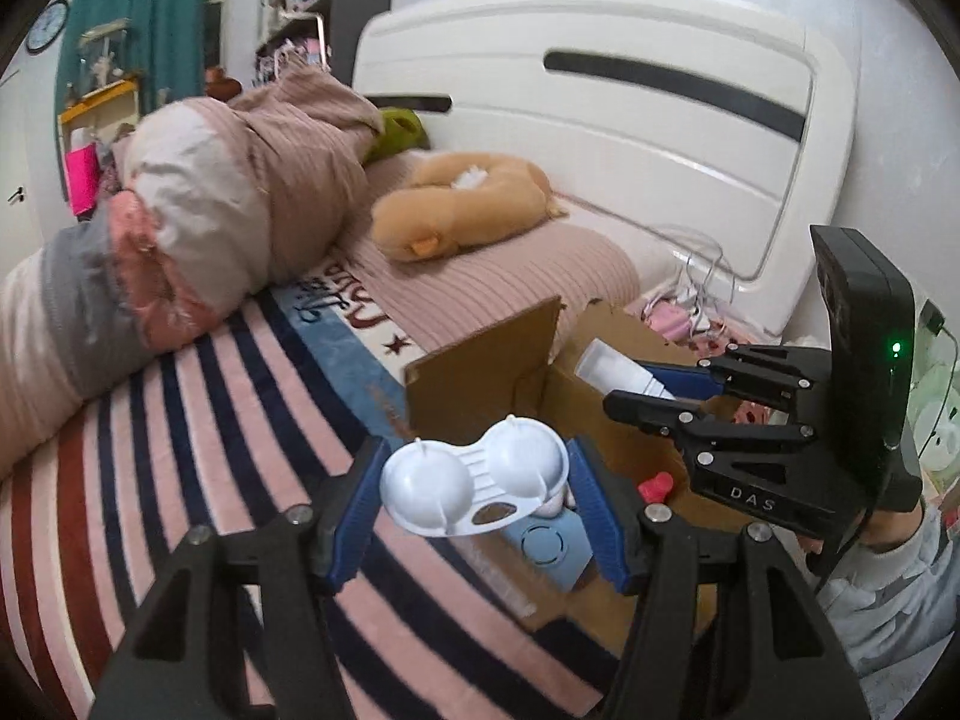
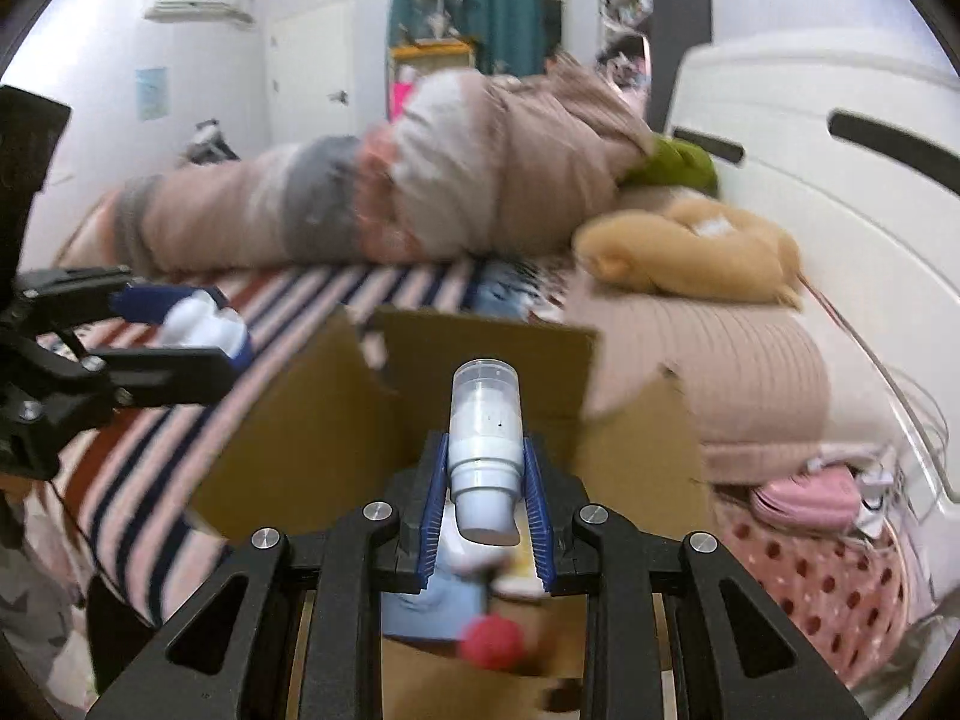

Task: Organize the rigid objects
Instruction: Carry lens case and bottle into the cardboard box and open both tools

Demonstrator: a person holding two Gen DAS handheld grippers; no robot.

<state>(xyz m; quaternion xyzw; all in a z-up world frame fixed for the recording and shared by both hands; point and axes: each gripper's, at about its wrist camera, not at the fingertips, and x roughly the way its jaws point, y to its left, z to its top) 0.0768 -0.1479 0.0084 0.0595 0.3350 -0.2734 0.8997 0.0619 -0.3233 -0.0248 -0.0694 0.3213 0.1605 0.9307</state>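
My left gripper (image 1: 477,483) is shut on a white double-dome plastic mould (image 1: 468,480) and holds it above the near left edge of an open cardboard box (image 1: 480,372). It also shows in the right wrist view (image 2: 201,324) at the left. My right gripper (image 2: 486,474) is shut on a white pump bottle with a clear cap (image 2: 486,420), held over the same box (image 2: 480,348). In the left wrist view the right gripper (image 1: 660,387) holds the bottle (image 1: 618,372) over the box's far side. A light blue item (image 1: 546,546) and a red piece (image 1: 657,486) lie inside the box.
The box stands on a bed with a striped pink, navy and red blanket (image 1: 198,456). A rolled duvet (image 1: 198,210), a tan plush pillow (image 1: 462,210) and the white headboard (image 1: 630,120) lie beyond. Pink items and cables (image 2: 810,492) sit to the right.
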